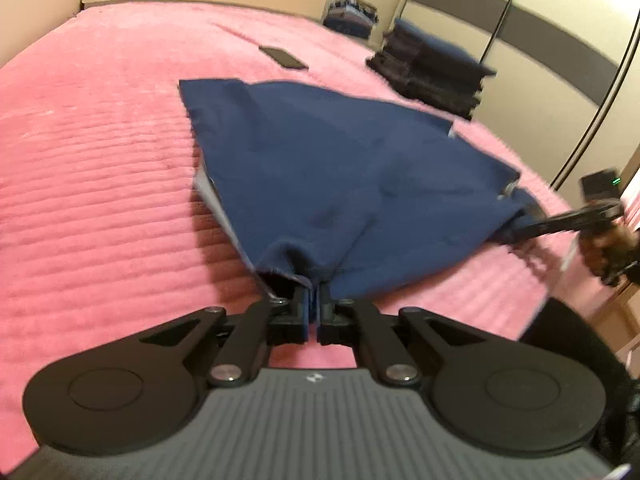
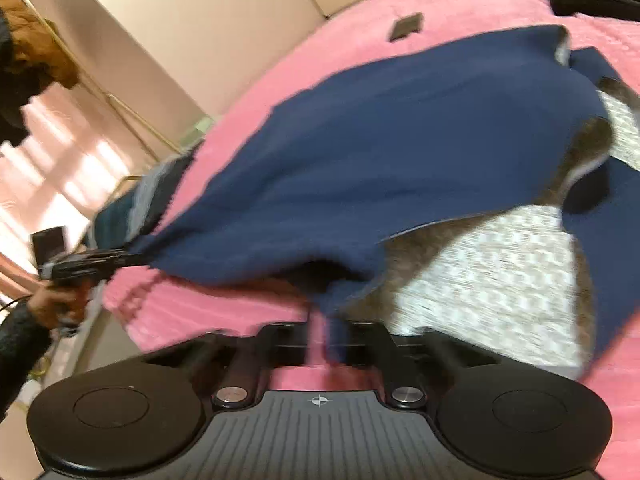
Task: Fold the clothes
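We hold the navy garment (image 1: 328, 168) with both claws, and it lies spread over the pink bed cover (image 1: 100, 168), with its near edge lifted a little off the surface. The left gripper (image 1: 314, 300) is clamped on a bunch of the blue cloth at the near hem; its two fingers stand together with fabric pinched between them. The right gripper (image 2: 320, 332) is also closed on the cloth; a fold of blue fabric goes down between its fingers, although the picture is blurred there. In the left wrist view we see the right claw from the side, with its tip at the right corner of the garment.

We judge that the fold is only starting: the edge is gripped, but it is not yet carried over.

Several things can go wrong from here. Each claw holds only a small bunch, so a fast pull may make the cloth slip out of one side, and then the fold becomes crooked. The grey lining (image 2: 500, 264) is already showing underneath, so the layers may separate and wrinkle if we lift unevenly. If the two hands do not travel together, the edge will twist. The dark phone (image 1: 283, 57) and the stack of folded clothes (image 1: 432, 76) lie further away on the bed; a wide swing may drag the garment over them.
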